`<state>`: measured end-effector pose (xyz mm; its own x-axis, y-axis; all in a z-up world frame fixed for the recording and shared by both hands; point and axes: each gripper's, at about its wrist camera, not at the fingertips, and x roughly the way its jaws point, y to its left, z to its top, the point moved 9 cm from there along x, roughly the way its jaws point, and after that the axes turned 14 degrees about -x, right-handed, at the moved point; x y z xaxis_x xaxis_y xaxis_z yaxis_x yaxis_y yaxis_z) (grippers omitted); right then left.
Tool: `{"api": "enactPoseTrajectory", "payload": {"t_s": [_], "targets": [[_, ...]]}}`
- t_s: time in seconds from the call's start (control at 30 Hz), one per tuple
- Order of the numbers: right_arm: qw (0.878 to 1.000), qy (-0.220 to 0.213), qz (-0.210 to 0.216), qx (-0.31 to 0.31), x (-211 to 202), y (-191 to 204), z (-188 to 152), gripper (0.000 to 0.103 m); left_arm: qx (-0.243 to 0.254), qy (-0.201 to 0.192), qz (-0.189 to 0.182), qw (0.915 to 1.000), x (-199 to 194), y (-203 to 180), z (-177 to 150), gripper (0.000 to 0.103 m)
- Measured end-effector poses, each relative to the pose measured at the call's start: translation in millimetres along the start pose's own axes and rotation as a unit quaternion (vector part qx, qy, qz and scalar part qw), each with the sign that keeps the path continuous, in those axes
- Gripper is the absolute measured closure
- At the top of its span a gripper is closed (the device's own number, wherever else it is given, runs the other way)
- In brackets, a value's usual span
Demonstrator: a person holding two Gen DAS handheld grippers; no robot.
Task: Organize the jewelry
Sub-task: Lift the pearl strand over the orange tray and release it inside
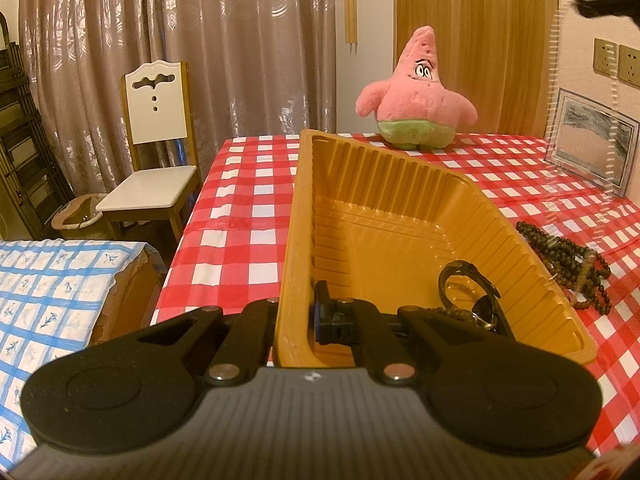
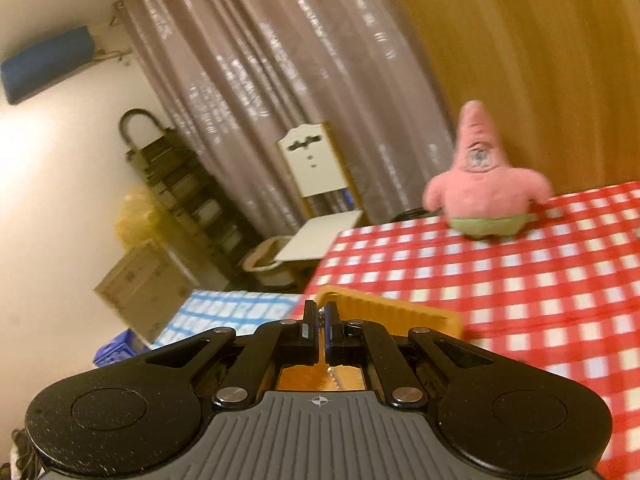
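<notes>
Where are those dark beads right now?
In the left wrist view, the dark bead necklace lies on the checked tablecloth, just right of the yellow tray.

tray (image 1: 400, 216) orange | tablecloth (image 1: 240, 216) red-white check | plush (image 1: 416, 92) pink-green

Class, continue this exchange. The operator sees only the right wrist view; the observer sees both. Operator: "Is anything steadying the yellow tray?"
Observer: Yes, the left gripper is clamped on the tray at its near-left wall.
Operator: My right gripper holds a thin chain. Is the tray empty?
Observer: No, a dark strap-like piece lies at its near end.
Operator: Any jewelry outside it?
Observer: Dark beaded strands lie on the tablecloth, right of the tray.
</notes>
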<state>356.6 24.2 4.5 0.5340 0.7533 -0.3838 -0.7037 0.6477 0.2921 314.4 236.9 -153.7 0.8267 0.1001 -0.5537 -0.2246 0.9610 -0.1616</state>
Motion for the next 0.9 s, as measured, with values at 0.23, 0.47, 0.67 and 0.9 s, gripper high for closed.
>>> {"api": "enactPoseTrajectory", "payload": {"t_s": [0.23, 0.47, 0.67, 0.9], "targets": [[0.998, -0.048, 0.037, -0.017, 39.1, 29.5, 25.6, 0.1, -0.002, 0.0, -0.005, 1.0, -0.1, -1.7, 0.5, 0.1], [0.999, -0.008, 0.047, -0.012, 85.8, 27.9, -23.5, 0.1, -0.003, -0.001, -0.009, 1.0, -0.6, -0.7, -0.7, 0.1], [0.993, 0.119, 0.009, 0.005, 120.8, 2.6, -123.1, 0.1, -0.005, 0.0, -0.013, 0.9999, -0.4, 1.2, -1.8, 0.1], [0.99, 0.14, -0.005, 0.005, 120.5, -4.5, -140.8, 0.1, -0.006, 0.001, -0.013, 0.9999, -0.4, 1.6, -2.4, 0.1]]}}
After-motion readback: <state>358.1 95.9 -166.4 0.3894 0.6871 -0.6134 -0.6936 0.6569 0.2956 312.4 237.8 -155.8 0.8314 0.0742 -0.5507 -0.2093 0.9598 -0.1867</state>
